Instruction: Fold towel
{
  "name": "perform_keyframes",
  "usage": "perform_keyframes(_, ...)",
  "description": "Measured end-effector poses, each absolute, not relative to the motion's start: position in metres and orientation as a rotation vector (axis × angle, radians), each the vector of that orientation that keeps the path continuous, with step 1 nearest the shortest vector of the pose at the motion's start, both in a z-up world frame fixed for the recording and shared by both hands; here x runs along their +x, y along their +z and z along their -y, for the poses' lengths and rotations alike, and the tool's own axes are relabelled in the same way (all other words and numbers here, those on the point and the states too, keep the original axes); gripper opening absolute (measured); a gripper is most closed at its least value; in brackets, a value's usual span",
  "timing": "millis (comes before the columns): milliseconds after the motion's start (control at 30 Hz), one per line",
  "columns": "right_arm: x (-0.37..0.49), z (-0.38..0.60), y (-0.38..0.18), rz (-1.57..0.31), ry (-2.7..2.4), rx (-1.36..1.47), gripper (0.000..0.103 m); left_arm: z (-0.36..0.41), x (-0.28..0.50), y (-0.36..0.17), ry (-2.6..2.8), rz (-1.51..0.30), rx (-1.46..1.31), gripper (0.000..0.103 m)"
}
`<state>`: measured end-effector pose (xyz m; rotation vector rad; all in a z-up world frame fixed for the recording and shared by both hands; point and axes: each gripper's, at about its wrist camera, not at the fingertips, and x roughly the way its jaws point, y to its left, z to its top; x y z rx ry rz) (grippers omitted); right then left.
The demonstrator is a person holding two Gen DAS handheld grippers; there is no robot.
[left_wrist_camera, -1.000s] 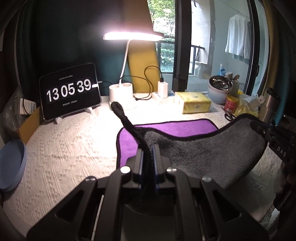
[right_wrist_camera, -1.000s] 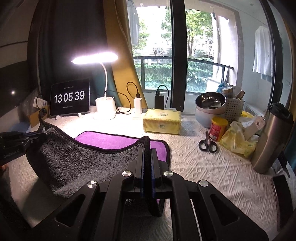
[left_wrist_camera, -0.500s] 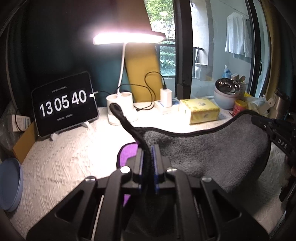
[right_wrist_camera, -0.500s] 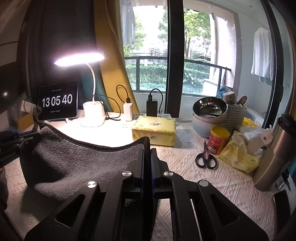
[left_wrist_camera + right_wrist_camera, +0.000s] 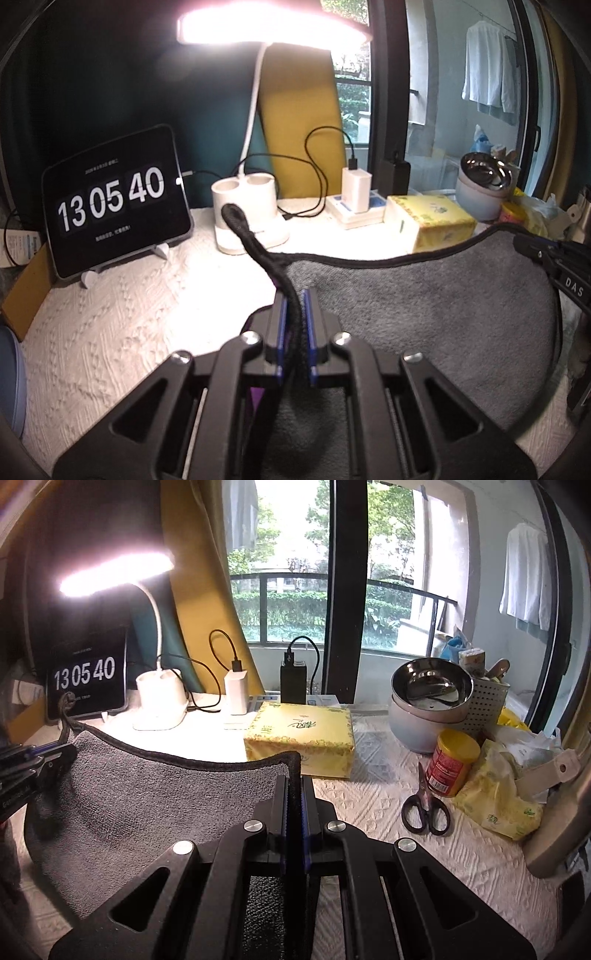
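The towel (image 5: 424, 317) is grey on the side facing me, with a black hem; a sliver of its purple side (image 5: 255, 397) shows below the left jaws. My left gripper (image 5: 294, 295) is shut on its left corner, whose hem loop sticks up past the jaws. My right gripper (image 5: 294, 775) is shut on the right corner. The towel (image 5: 147, 797) hangs between both grippers, sagging in a curve above the white tablecloth (image 5: 110, 314). Each gripper shows at the edge of the other's view: the right gripper (image 5: 554, 258) and the left gripper (image 5: 33, 768).
Behind the towel stand a tablet clock (image 5: 114, 199), a lit desk lamp (image 5: 249, 218), chargers (image 5: 354, 195) and a yellow tissue pack (image 5: 299, 734). On the right are scissors (image 5: 424, 808), a red-yellow can (image 5: 452, 764), steel bowls (image 5: 430, 701), a yellow bag (image 5: 498, 797) and a steel flask (image 5: 561, 812).
Both grippers have carried the towel's near edge forward toward the lamp and tissue pack. The purple side that lay open on the table is now covered by the grey side.
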<state>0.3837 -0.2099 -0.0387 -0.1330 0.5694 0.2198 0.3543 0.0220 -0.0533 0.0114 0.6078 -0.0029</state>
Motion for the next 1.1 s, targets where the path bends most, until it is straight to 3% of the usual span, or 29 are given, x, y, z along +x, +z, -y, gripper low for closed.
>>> perform_keyframes(533,0.417,0.200,-0.071,-0.705,0.171,-0.163,0.007,-0.034,0.388,-0.086,0.001,-0.751,-0.029,0.012)
perform_keyframes(700,0.418,0.199,-0.073,-0.721,0.165,-0.170,0.007,-0.032,0.386,-0.084,0.019,-0.742,-0.007,0.019)
perform_keyframes(767,0.418,0.198,-0.072,-0.724,0.154,-0.175,0.010,-0.033,0.385,-0.081,0.028,-0.736,-0.003,0.021)
perform_keyframes(833,0.417,0.198,-0.069,-0.721,0.152,-0.175,0.027,-0.034,0.383,-0.076,0.039,-0.728,0.003,0.021)
perform_keyframes(867,0.417,0.199,-0.066,-0.714,0.149,-0.173,0.031,-0.035,0.381,-0.074,0.047,-0.724,0.000,0.022)
perform_keyframes(1100,0.402,0.199,-0.043,-0.665,0.136,-0.173,0.034,-0.039,0.366,-0.059,0.042,-0.711,-0.027,0.029)
